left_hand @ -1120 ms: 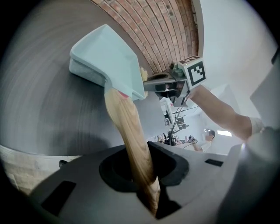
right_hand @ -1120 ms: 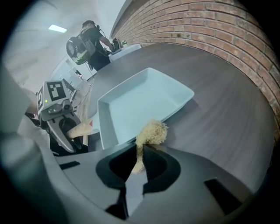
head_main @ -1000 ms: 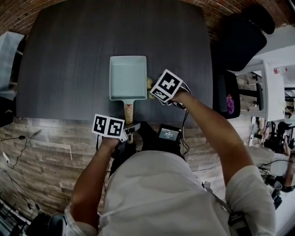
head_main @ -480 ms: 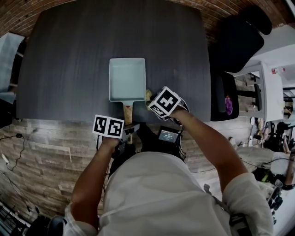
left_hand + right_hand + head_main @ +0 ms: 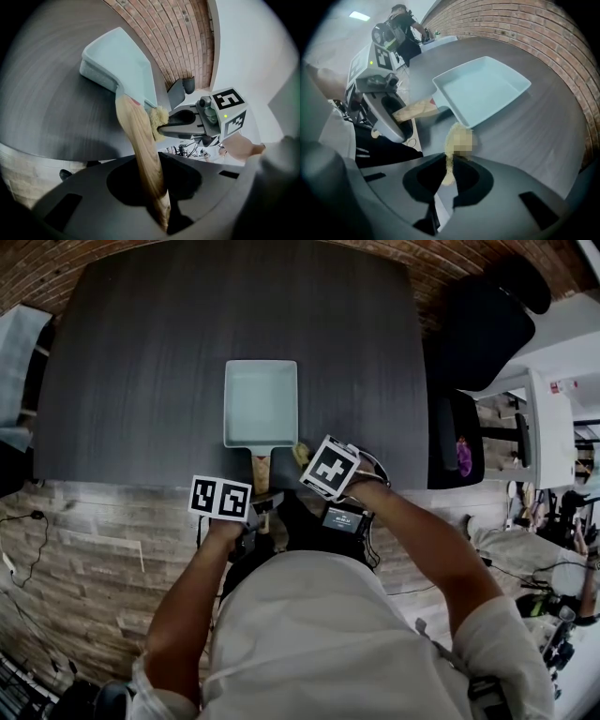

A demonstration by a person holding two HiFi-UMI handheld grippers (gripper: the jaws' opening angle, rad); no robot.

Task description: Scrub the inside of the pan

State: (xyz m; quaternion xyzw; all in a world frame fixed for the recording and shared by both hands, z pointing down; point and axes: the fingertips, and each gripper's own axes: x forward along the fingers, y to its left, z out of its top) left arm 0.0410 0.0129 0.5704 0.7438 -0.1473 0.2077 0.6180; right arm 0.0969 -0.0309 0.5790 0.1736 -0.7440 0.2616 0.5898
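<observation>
The pan [image 5: 261, 401] sat on the table [image 5: 141, 352], its handle [image 5: 136, 136] pinched by the left gripper [image 5: 159, 204], while the right gripper [image 5: 446, 176] pinched a sponge [image 5: 452, 136] just outside the pan's near corner, so the scrubbing inside seemed not yet under way.

Around the pan [image 5: 261, 401], the worktop [image 5: 131, 362] lies bare toward 9, 12 and 3 o'clock, leaving an open approach. At 6 o'clock the handle [image 5: 262, 468] and the left gripper [image 5: 259, 505] closed on it block the way. At 5 o'clock the right gripper [image 5: 311, 461], pinching a sponge [image 5: 301, 453], crowds the corner. A black chair [image 5: 483, 324] stands beyond the worktop at 2 o'clock.
</observation>
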